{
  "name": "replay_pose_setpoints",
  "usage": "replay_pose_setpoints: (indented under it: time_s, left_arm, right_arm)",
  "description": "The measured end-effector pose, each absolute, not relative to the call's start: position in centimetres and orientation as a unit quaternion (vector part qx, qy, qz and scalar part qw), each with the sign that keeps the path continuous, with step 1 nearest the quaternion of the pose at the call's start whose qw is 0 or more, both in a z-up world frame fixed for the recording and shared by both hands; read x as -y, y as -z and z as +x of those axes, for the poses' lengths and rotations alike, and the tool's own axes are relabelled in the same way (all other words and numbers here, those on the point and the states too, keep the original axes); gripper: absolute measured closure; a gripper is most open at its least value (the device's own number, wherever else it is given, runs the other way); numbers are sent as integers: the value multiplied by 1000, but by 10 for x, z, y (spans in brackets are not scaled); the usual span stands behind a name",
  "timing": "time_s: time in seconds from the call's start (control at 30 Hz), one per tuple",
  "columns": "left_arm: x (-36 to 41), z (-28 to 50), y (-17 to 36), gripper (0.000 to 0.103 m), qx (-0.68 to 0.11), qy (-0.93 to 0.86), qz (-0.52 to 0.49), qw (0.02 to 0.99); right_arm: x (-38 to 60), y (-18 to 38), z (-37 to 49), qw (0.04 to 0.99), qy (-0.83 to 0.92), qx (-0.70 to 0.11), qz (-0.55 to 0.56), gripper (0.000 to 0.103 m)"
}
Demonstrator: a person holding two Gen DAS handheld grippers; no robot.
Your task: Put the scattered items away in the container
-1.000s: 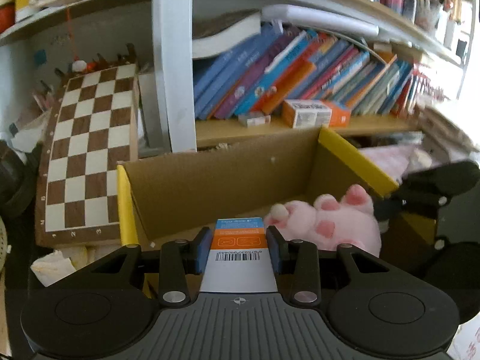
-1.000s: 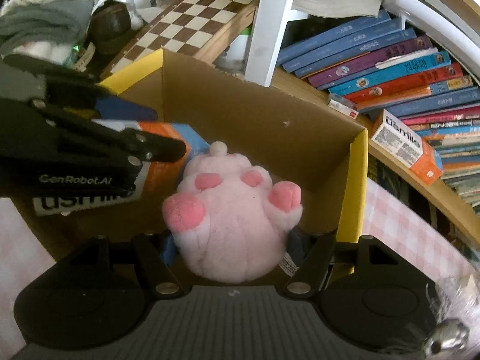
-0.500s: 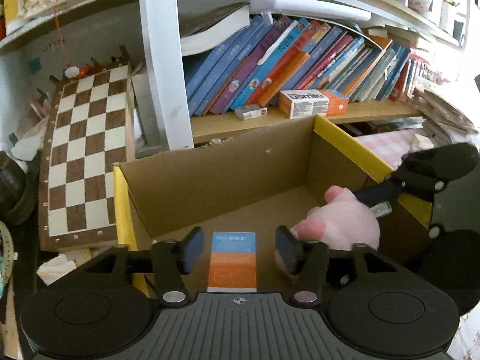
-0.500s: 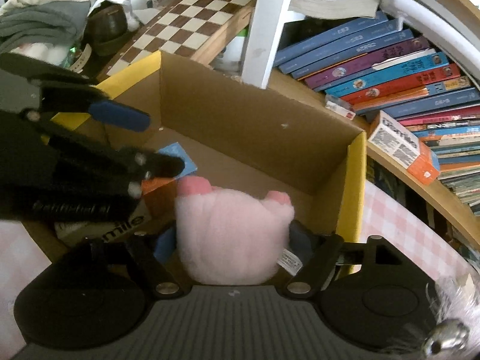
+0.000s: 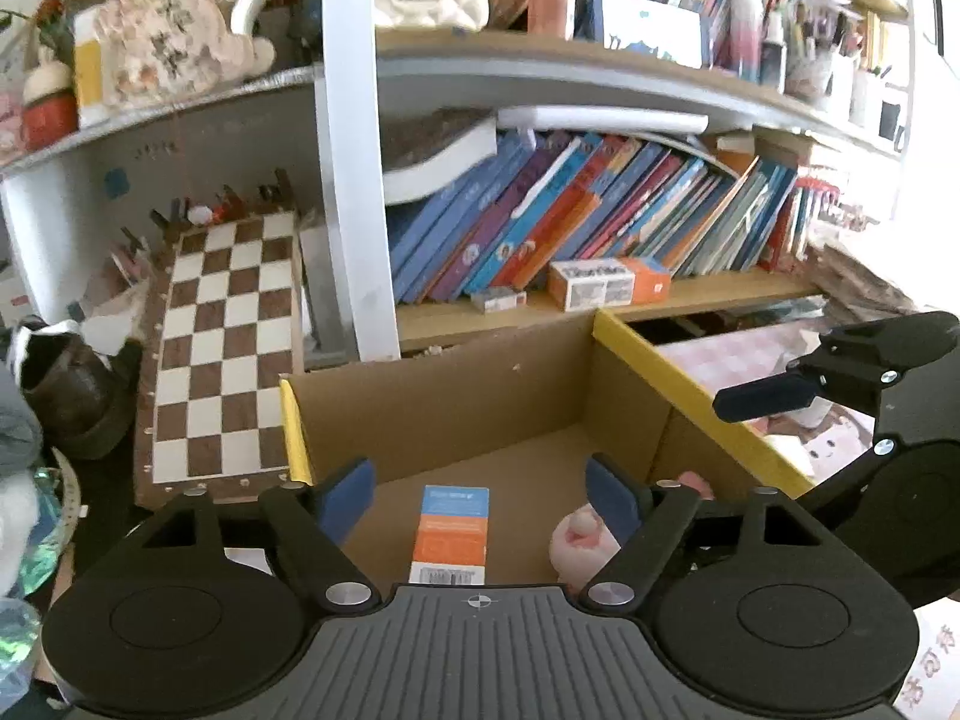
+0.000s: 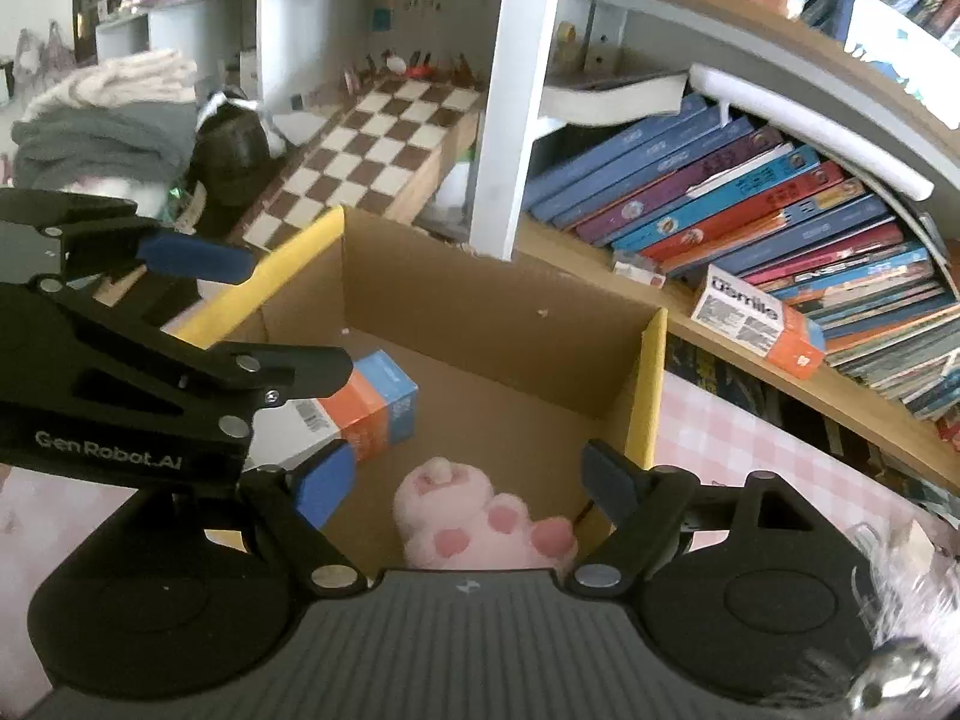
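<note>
Cardboard box (image 5: 444,414), plush (image 6: 480,516) inside

Open-topped brown cardboard box with yellow rim (image 6: 651,384): top unobstructed; bare floor toward 12 o'clock; blue-orange-white carton (image 6: 354,414) lies on floor at 9 o'clock, pink plush toy (image 6: 480,519) at 6 o'clock, gap between them; left gripper (image 6: 282,315) hangs over box's 9 o'clock wall, blocking that side; white shelf post (image 6: 510,90) and leaning row of coloured books (image 6: 750,204) stand behind at 12–2 o'clock; brown-white chessboard (image 5: 225,354) leans outside at 10 o'clock.
</note>
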State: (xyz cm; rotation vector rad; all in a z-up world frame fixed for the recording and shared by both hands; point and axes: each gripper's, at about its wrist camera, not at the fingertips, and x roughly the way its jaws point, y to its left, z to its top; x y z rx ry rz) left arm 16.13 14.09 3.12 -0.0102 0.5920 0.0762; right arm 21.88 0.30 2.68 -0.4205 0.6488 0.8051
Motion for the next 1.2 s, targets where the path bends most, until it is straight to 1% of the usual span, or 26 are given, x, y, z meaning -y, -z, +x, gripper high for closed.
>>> replay_pose_setpoints:
  time_s: [0.27, 0.53, 1.0, 1.2]
  left_arm:
    - [-123, 122, -45, 15, -270, -39, -14, 962]
    - [-105, 95, -35, 14, -279, -29, -15, 960]
    - [-83, 71, -16, 13, -308, -15, -18, 951]
    - [-75, 66, -9, 9, -318, -18, -16, 948]
  right_arm:
    - [28, -39, 182, 869, -368, -283, -171, 18]
    - [60, -29, 157, 882, -335, -295, -150, 16]
    - [94, -8, 124, 890, -294, -322, -130, 16]
    - [104, -2, 117, 897, -269, -331, -117, 9]
